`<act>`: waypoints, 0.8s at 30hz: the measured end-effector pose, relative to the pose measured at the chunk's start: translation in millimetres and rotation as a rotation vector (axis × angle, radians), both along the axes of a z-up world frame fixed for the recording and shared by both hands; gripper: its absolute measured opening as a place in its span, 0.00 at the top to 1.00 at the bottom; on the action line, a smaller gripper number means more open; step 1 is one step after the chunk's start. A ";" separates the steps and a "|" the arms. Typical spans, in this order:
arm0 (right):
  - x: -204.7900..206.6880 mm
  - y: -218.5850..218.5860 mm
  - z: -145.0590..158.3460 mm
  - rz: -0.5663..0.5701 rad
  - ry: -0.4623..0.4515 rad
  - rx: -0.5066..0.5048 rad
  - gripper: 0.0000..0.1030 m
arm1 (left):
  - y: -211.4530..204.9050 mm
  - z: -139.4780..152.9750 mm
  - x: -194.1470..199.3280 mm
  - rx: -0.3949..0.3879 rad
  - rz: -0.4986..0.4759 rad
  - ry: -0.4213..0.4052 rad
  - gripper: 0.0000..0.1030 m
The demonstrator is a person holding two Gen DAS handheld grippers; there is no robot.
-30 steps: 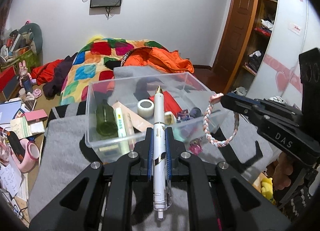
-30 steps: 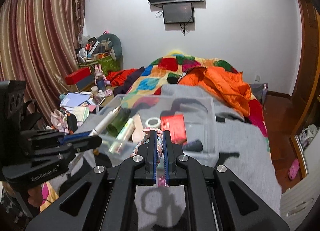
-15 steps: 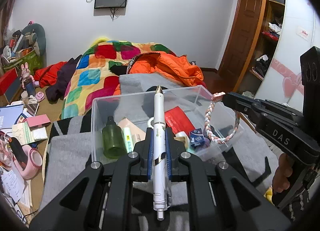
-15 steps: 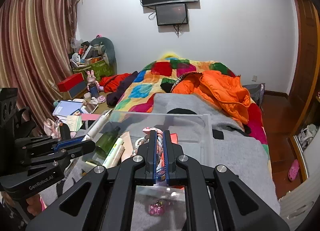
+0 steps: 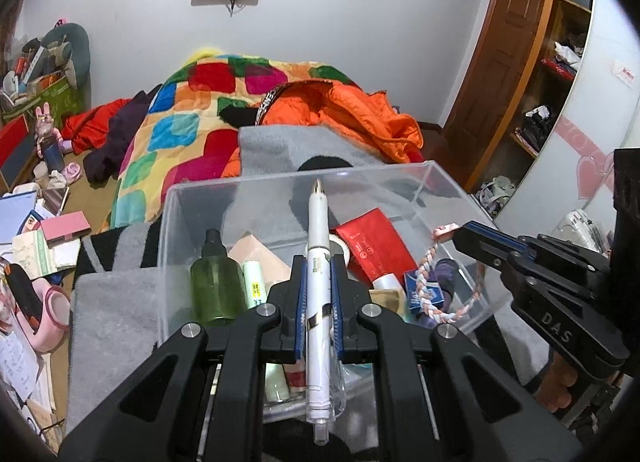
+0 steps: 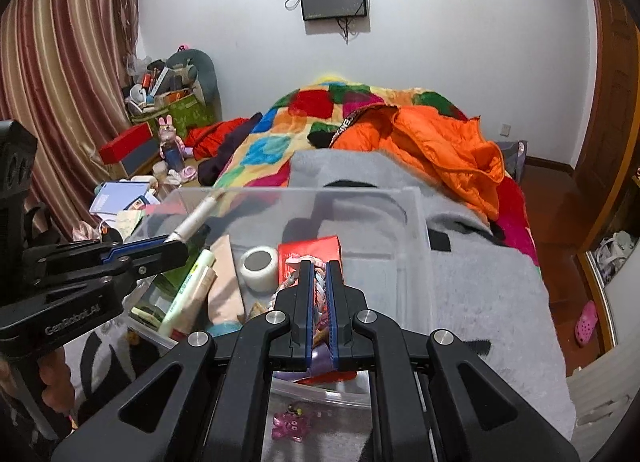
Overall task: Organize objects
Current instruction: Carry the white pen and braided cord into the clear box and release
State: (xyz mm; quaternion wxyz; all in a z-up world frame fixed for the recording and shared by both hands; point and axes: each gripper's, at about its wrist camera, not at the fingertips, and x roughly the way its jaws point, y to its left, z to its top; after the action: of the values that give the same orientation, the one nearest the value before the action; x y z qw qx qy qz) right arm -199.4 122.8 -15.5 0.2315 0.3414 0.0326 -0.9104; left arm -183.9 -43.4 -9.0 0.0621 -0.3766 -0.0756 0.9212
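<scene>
My left gripper (image 5: 318, 262) is shut on a white pen (image 5: 318, 246) that points forward over the clear plastic box (image 5: 200, 190). My right gripper (image 6: 319, 268) is shut on a pink and white braided bracelet (image 6: 318, 288); in the left wrist view the bracelet (image 5: 426, 290) hangs from its fingertips (image 5: 476, 236) over the box's right side. The right wrist view also shows the box (image 6: 416, 222), the left gripper (image 6: 176, 248) and the pen (image 6: 198, 216). In the box lie a green bottle (image 5: 216, 286), a red packet (image 5: 372, 242), a tape roll (image 6: 260, 264) and tubes.
The box stands on a grey blanket (image 6: 480, 286) on a bed with a colourful quilt (image 5: 188, 122) and an orange jacket (image 6: 440, 150). A small pink charm (image 6: 290, 426) lies on the blanket in front of the box. Cluttered papers and boxes (image 5: 36, 246) lie on the left.
Both grippers have moved forward and down over the box with their loads. The box now looks larger and nearer, and the bracelet hangs lower inside its right side.
</scene>
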 end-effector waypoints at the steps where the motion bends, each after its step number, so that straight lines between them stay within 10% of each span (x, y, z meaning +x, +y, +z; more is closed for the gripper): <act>1: -0.6 -0.4 -1.4 0.005 -0.006 0.002 0.95 | 0.2 -2.1 -1.9 0.006 -0.002 -0.005 0.90; 17: 14.0 0.4 0.9 0.053 -0.017 0.027 0.93 | 6.9 11.3 13.8 0.018 -0.037 0.023 0.90; 24: 27.6 8.2 11.5 0.045 0.017 0.017 0.75 | 5.4 28.9 38.3 0.010 -0.048 0.064 0.90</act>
State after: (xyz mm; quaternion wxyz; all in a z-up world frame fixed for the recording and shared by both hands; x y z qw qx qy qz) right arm -171.9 130.9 -4.0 0.2489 0.3346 0.0501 -0.9075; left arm -145.6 -38.0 19.9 0.0884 -0.3482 -0.0689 0.9307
